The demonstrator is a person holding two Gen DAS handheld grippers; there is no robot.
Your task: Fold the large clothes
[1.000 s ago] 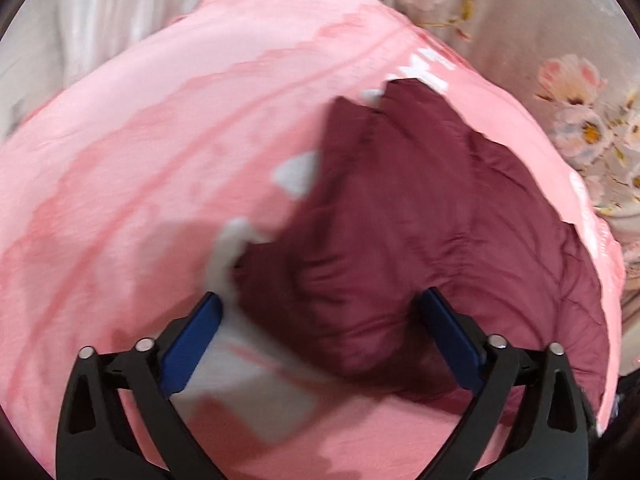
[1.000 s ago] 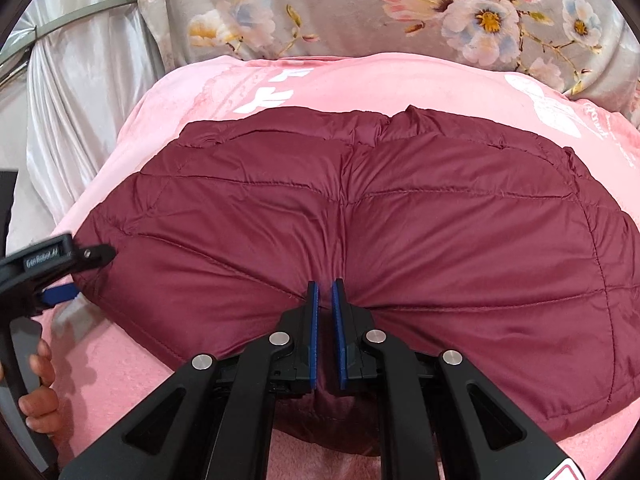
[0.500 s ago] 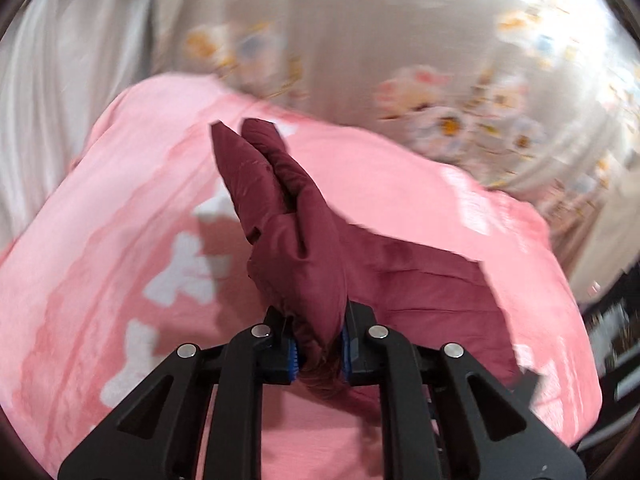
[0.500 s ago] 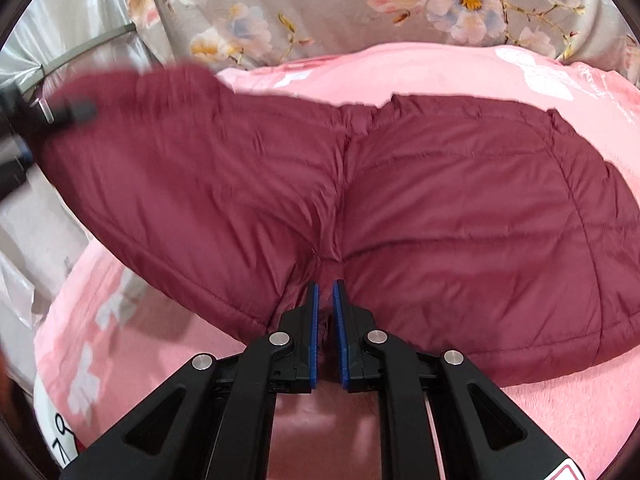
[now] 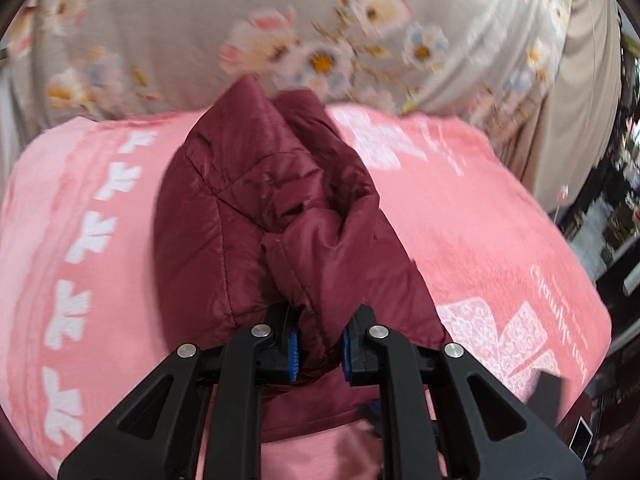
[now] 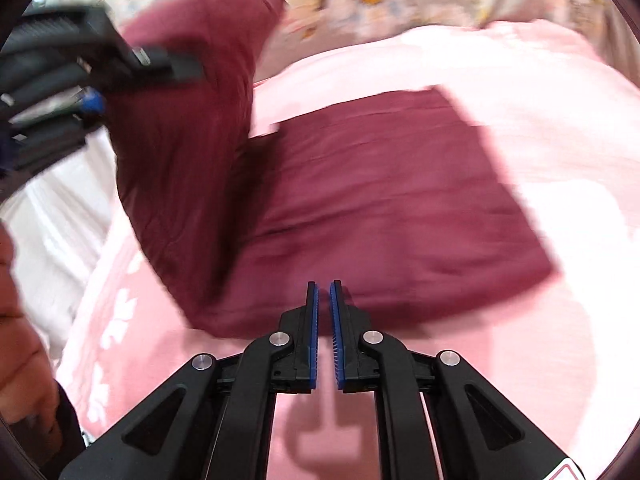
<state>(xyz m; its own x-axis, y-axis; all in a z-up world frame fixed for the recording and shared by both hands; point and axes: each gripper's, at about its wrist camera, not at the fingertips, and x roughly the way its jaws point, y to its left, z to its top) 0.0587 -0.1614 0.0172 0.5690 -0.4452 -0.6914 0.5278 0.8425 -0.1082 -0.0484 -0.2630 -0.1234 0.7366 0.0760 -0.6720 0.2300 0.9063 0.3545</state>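
Note:
A maroon quilted jacket point(image 6: 392, 200) lies on a pink blanket point(image 6: 560, 120). My left gripper point(image 5: 319, 354) is shut on a bunched edge of the jacket point(image 5: 256, 208) and holds that part lifted and hanging. In the right wrist view the left gripper point(image 6: 100, 76) shows at the upper left with the raised jacket flap. My right gripper point(image 6: 324, 332) is shut, its pads nearly touching, just off the jacket's near edge with nothing visibly between them.
The pink blanket point(image 5: 500, 232) with white prints covers the bed. A grey floral sheet point(image 5: 320, 40) lies behind it. White fabric point(image 6: 52, 216) hangs at the left. My hand point(image 6: 20, 320) shows at the left edge. Dark furniture point(image 5: 612, 220) stands to the right.
My left gripper closed on the jacket's edge and lifted it up and over toward the middle. My right gripper has pulled back off the jacket's near edge.

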